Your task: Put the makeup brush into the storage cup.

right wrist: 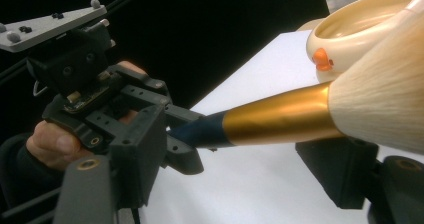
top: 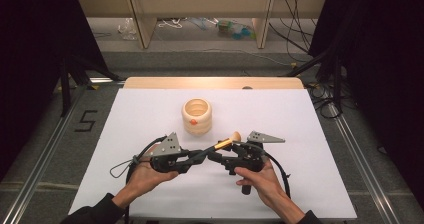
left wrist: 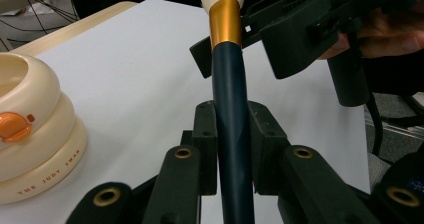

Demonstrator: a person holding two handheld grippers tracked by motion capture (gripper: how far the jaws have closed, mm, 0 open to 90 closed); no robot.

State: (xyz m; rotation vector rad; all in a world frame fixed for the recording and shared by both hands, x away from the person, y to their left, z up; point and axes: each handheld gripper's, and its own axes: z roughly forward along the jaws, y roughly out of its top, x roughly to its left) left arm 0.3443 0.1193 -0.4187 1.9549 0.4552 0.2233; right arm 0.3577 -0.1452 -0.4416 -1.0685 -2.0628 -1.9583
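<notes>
White sheeting covers the surface (top: 150, 114), with a strip of pale wood showing along its far edge. Grey carpet-like floor (top: 55, 134) surrounds it, crossed on both sides by metal rails, and a black numeral 5 (top: 86, 120) is marked on the floor to the left. Black drapes close off the left and right of the room. Beyond the far edge stand light wooden furniture legs (top: 142, 21), with loose cables and some clutter on the floor under them; more black cables hang at the far right.

Near the middle of the surface stands a cream ringed holder (top: 196, 116), upright, with a small orange mark on its side; the left gripper view shows lettering on its lowest ring.

Just near of the holder, a makeup brush (top: 220, 145) with a dark blue handle, gold ferrule and pale bristles is held above the surface, its bristles pointing far and right, close to the holder but apart from it. The left gripper (top: 192, 159) has its fingers clamped on the dark handle. The right gripper (top: 220, 156) reaches in from the right, its fingers spread to either side of the brush near the gold ferrule, not pressing on it.

Both hands come in from the near edge, wearing dark sleeves.
</notes>
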